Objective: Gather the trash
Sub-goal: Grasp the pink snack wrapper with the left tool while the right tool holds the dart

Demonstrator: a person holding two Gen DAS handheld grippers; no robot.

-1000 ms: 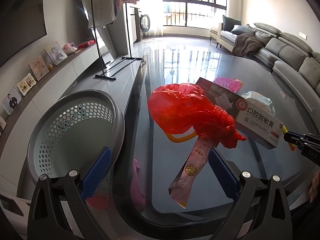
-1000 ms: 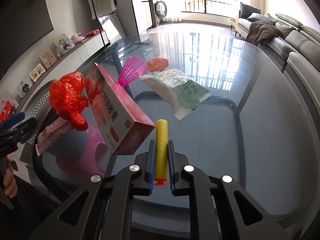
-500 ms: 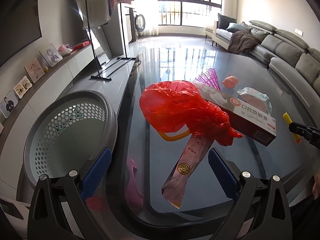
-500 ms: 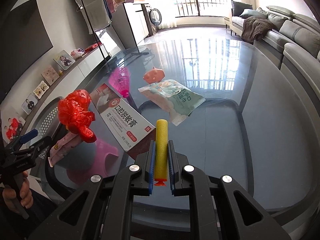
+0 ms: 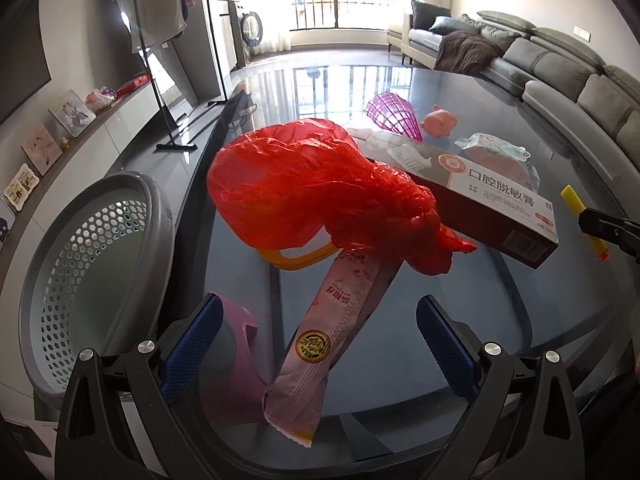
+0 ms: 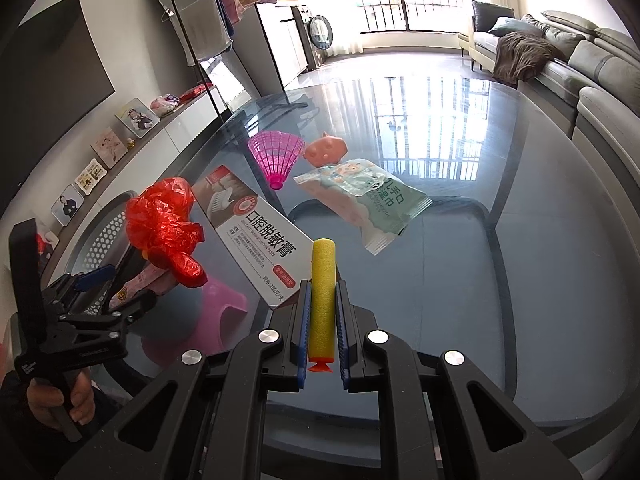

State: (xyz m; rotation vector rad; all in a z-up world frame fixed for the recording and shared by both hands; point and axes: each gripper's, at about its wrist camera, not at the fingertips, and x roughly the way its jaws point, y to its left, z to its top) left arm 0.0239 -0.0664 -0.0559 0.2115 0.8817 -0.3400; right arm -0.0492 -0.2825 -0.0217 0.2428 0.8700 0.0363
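The dark glass tabletop (image 5: pixel 400 92) carries the litter; beside its left edge stands a grey perforated plastic basket (image 5: pixel 92 240) with nothing visible inside it; on the glass lies a long white-and-maroon cardboard toothpaste box (image 6: pixel 256 236), its far end under a crumpled red plastic bag (image 5: pixel 312 188); a pale green-and-white wet-wipe packet (image 6: pixel 368 200) rests well beyond the box, near a pink plastic mesh shuttlecock (image 6: pixel 276 156) and a small pink pig toy (image 6: pixel 326 152); a long pink snack wrapper (image 5: pixel 332 328) pokes out from under the red bag toward the near edge, and an orange plastic loop (image 5: pixel 296 258) shows beneath the bag too.

The left gripper (image 5: pixel 318 344) hovers over the wrapper's near end with its blue-padded fingers (image 5: pixel 192 340) wide apart, gripping nothing; a hand (image 6: pixel 60 400) holds its handle; the right gripper (image 6: pixel 322 332) has its fingers clamped on a yellow foam dart with an orange tip (image 6: pixel 322 292), held above the glass just beside the box's near corner.
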